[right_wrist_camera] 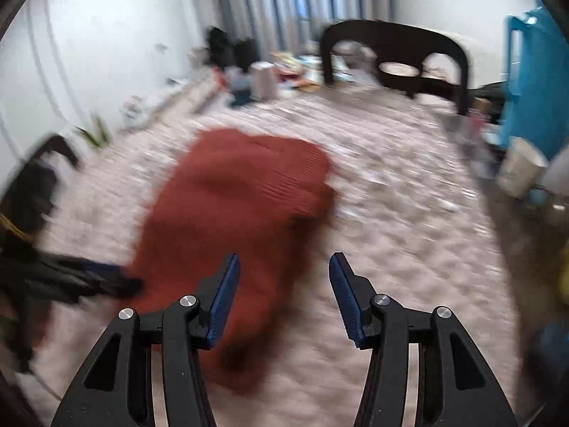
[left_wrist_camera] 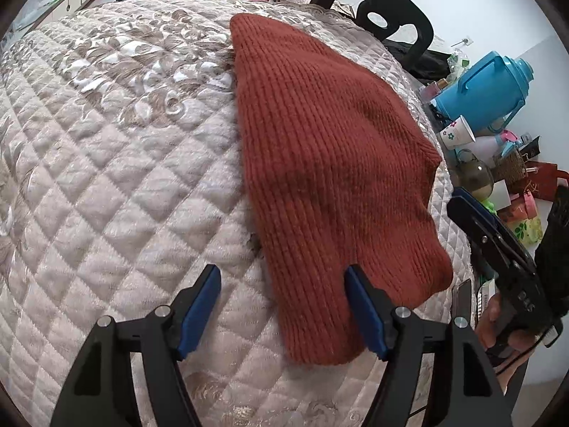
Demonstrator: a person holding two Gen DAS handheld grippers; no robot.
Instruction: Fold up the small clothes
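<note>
Rust knit garment point(left_wrist_camera: 330, 163) lies flat on the quilted bench cover point(left_wrist_camera: 117, 163), toward its right edge near the blue thermos point(left_wrist_camera: 487, 89). Left tool point(left_wrist_camera: 282, 307) jaws wide, empty — over the garment's near edge. Right tool point(right_wrist_camera: 282, 295) also spread open, gripping nothing — view blurred.

place: home living room | signs: quilted cover point(left_wrist_camera: 106, 163), chair point(left_wrist_camera: 384, 3), thermos jug point(left_wrist_camera: 483, 89)
</note>
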